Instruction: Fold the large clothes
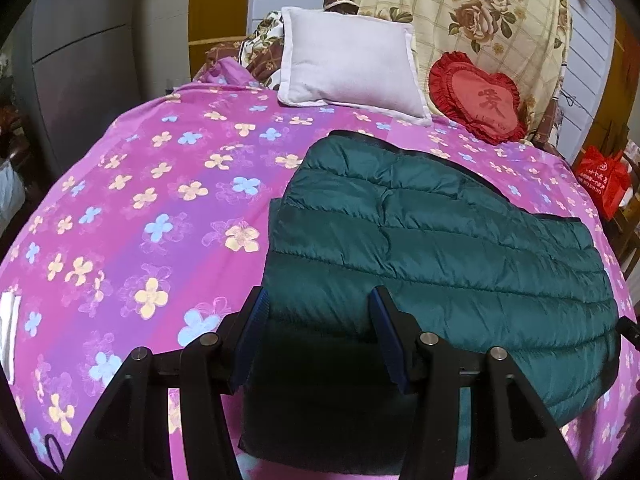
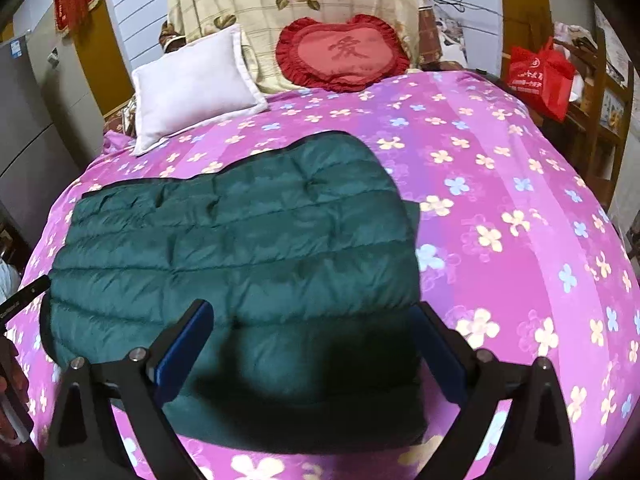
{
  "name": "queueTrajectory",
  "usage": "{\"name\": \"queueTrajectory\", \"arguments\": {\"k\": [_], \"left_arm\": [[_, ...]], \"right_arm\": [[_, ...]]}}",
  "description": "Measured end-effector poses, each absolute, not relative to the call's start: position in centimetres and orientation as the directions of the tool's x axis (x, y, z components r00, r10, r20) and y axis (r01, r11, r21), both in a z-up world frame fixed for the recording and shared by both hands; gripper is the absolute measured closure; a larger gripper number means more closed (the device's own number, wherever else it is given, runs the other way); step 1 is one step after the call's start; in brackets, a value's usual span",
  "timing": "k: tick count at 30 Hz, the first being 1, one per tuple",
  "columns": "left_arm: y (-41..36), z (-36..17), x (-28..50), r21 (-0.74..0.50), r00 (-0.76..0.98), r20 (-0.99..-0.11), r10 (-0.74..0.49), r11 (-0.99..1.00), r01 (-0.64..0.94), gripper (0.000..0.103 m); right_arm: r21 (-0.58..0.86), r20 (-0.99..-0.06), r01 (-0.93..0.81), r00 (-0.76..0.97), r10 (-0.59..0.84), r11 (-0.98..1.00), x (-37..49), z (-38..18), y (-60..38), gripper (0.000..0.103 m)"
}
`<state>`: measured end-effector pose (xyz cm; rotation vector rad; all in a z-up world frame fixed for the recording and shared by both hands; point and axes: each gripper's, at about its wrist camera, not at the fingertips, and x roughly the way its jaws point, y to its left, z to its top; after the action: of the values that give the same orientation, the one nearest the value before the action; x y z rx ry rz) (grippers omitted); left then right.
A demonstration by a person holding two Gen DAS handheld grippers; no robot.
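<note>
A dark green quilted down jacket (image 1: 440, 240) lies folded flat on the pink flowered bed cover (image 1: 140, 200). It also shows in the right wrist view (image 2: 240, 248). My left gripper (image 1: 318, 300) is open, its jaws wide apart above the jacket's near left edge, holding nothing. My right gripper (image 2: 310, 316) is open too, jaws wide apart above the jacket's near right part, holding nothing. The near edge of the jacket lies in shadow under both grippers.
A white pillow (image 1: 352, 64) and a red heart-shaped cushion (image 1: 476, 96) lean at the head of the bed against a cream flowered blanket (image 1: 460, 12). A red bag (image 2: 540, 76) stands on shelves at the right. A grey cabinet (image 1: 80, 60) stands at the left.
</note>
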<state>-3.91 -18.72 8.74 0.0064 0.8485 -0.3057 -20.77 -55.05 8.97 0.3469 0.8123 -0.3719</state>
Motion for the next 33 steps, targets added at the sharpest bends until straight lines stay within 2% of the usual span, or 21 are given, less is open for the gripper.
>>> {"name": "queueTrajectory", "arguments": {"k": [6, 13, 18, 20, 27, 33], "left_arm": [[-18.5, 7.9, -2.2, -0.179, 0.593, -0.745, -0.307, 0.947, 0.266, 0.058], [-17.8, 6.9, 0.2, -0.297, 0.534, -0.746, -0.398, 0.916, 0.270, 0.040], [-17.3, 5.2, 1.9, -0.406, 0.446, -0.753, -0.484, 0.875, 0.266, 0.033], [-16.9, 4.4, 2.6, -0.459, 0.411, -0.751, -0.517, 0.856, 0.237, 0.024], [-16.4, 1.9, 4.2, -0.606, 0.319, -0.704, -0.635, 0.771, 0.196, 0.013], [-17.8, 2.3, 4.0, -0.555, 0.320, -0.722, -0.613, 0.790, 0.261, 0.012]], "right_arm": [[0.207, -0.769, 0.489, 0.617, -0.168, 0.848, -20.4, 7.4, -57.5, 0.000], [0.310, -0.778, 0.501, 0.623, -0.088, 0.808, -19.1, 5.2, -60.3, 0.000], [0.343, -0.791, 0.480, 0.611, -0.028, 0.807, -17.2, 3.7, -61.4, 0.000], [0.358, -0.791, 0.464, 0.612, -0.001, 0.810, -16.6, 3.4, -61.7, 0.000], [0.424, -0.792, 0.414, 0.601, 0.108, 0.805, -15.1, 1.8, -62.7, 0.000], [0.465, -0.780, 0.376, 0.603, 0.169, 0.802, -14.4, 1.1, -62.9, 0.000]]}}
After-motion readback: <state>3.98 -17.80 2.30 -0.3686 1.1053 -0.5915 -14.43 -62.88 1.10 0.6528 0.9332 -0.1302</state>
